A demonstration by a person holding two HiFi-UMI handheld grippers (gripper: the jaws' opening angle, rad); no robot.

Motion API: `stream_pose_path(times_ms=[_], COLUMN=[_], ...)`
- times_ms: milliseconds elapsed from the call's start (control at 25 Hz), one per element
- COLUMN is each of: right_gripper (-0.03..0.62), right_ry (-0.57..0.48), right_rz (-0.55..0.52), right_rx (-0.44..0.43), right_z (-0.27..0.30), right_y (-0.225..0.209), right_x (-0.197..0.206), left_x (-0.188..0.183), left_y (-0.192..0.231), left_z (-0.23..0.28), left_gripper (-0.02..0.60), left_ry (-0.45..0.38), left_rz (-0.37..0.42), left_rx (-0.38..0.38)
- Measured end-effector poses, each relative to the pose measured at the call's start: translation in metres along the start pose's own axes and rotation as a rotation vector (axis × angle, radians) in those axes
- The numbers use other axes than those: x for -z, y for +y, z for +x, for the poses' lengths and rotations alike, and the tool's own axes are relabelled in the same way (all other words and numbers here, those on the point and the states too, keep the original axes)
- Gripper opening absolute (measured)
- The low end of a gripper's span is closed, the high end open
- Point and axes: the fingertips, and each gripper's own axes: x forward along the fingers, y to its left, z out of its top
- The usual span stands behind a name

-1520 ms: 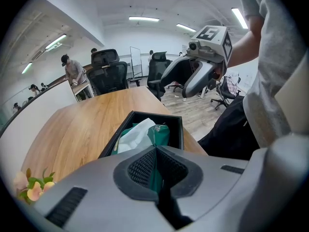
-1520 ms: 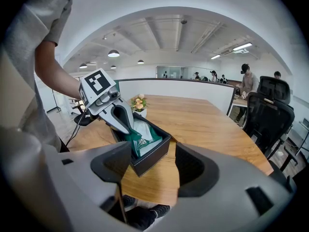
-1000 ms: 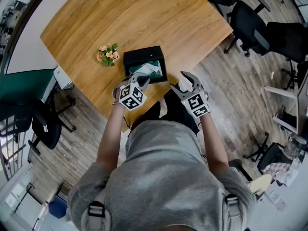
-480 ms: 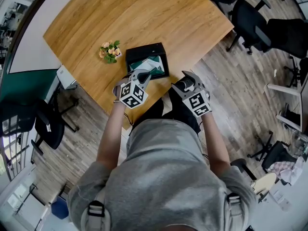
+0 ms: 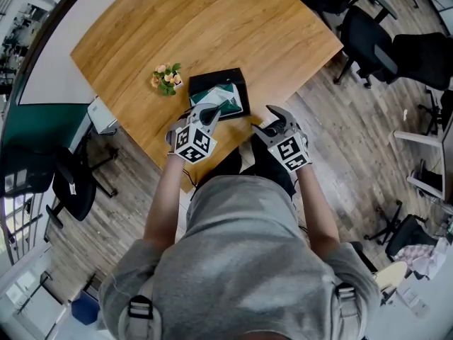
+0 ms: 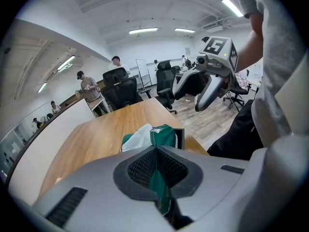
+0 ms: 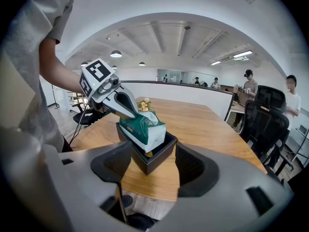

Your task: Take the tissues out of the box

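The left hand-held gripper (image 5: 209, 113) has its jaws pressed together on a fold of the green-and-white soft plastic pack of tissues (image 7: 143, 127), and the green wrapper is squeezed flat between the ribbed pads. The pinched end of the pack is up above the rim and the whole pack sits tilted. Its lower end is down inside the black square box with pale stitching along its edges (image 7: 155, 157). A tuft of white tissue pokes out of the top of the pack.

Over on the other side, the right hand-held gripper (image 5: 266, 121) hangs just beside the box at the near edge of the curved wooden desk (image 5: 212, 27). Its jaws are spread wide with nothing between the pads, and the box and pack sit beyond them. A small bunch of pink and cream flowers (image 5: 165, 78) stands on the desk, close to the box's far left corner.
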Motion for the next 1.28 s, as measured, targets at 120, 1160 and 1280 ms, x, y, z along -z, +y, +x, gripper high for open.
stream_pose_path(times_ms=[120, 1160, 1280], right_gripper=[0.288, 0.284, 0.282], right_ry=[-0.002, -0.071, -0.08], right_rz=[-0.007, -0.034, -0.04], right_rx=[0.002, 0.058, 0.059], right_z=[-0.001, -0.015, -0.014], right_y=[0.001, -0.003, -0.003], right_x=[-0.005, -0.041, -0.046], left_x=[-0.003, -0.044, -0.048], left_y=[0.004, 0.024, 0.022], left_z=[-0.005, -0.071, -0.077], left_gripper=[0.023, 0.023, 0.022], left_ry=[-0.014, -0.093, -0.104], left_rz=[-0.005, 0.032, 0.046], left_rx=[-0.014, -0.133, -0.138])
